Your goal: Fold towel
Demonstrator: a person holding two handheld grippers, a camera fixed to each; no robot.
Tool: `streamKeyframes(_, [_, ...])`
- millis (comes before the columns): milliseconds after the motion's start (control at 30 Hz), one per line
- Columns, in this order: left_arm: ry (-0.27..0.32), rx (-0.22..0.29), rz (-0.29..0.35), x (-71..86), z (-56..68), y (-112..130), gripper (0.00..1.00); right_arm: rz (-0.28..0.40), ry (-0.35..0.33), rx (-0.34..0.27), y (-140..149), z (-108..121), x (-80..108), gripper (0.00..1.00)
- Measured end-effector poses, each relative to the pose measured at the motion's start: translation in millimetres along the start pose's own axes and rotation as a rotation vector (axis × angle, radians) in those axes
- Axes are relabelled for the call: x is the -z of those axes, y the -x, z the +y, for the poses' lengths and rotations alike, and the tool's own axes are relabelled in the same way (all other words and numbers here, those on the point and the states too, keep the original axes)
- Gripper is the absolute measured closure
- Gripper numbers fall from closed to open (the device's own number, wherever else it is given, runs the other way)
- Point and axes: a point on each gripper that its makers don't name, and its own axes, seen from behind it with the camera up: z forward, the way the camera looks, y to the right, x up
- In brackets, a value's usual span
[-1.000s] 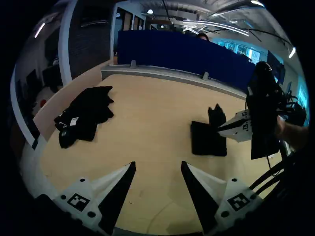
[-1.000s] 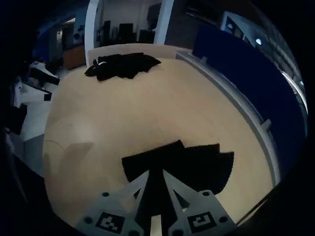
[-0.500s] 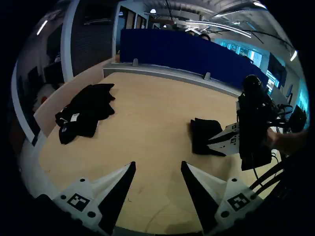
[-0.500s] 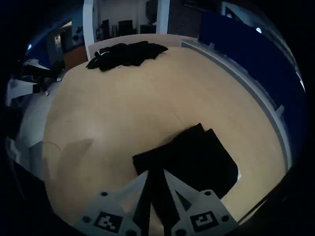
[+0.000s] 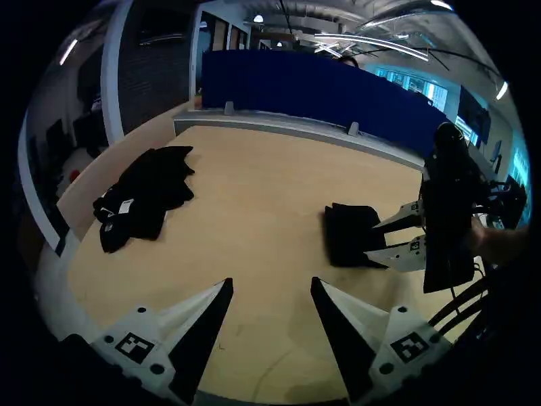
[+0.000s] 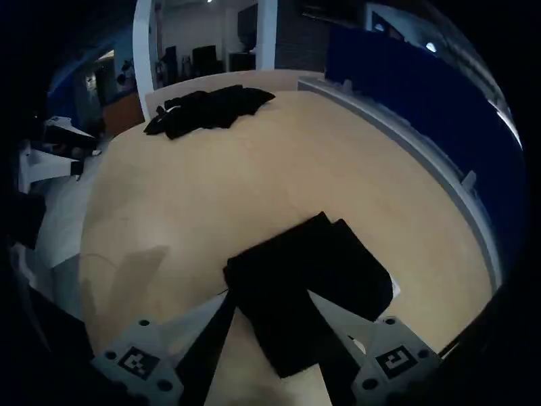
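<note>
Down at the near edge of the desk (image 5: 270, 189), the left gripper (image 5: 270, 281) hangs with its two white fingers spread wide. Bare wood shows between them, and nothing is held.

Across to the desk's right side, and the right gripper (image 5: 373, 240) comes in from that edge, a person's hand (image 5: 497, 240) on the dark body behind it. Its jaws are parted too, one finger above the other in the left gripper view, tips right at the edge of the towel (image 5: 348, 233).

The right gripper view looks along those fingers. They splay out to either side and the near end of the towel runs into the gap between them. Nothing is pinched, and the fingers are set too far apart to press on it. Whether the tips brush the cloth, I cannot tell.

The towel itself is black, folded into a compact rectangle and lying flat on the wood. It sits close to the desk's right edge, well apart from the left gripper.

Further out, near the far left corner, sits a loose pile of black cloths (image 5: 142, 196), rumpled, with a small white tag showing. Beyond the desk's far edge stands a blue partition (image 5: 318, 88).
</note>
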Motion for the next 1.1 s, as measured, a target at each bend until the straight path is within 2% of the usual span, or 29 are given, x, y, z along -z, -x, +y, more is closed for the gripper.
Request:
streamKeyframes(233, [0.001,-0.005,0.003,-0.5,0.5,-4,0.15,-0.007,0.034,-0.058,19,6,9.1,0.30])
streamKeyframes(567, [0.008,-0.011,0.005,-0.2,4.7,-8,0.15,-0.045,0.078,-0.149,63,15,23.8,0.30])
streamKeyframes(867, [0.013,-0.016,0.006,-1.1,8.9,-9,0.15,-0.073,0.094,-0.176,84,18,26.1,0.30])
streamKeyframes(1100, [0.013,-0.013,0.006,-0.4,10.3,-7,0.15,-0.092,0.086,-0.182,93,13,23.1,0.44])
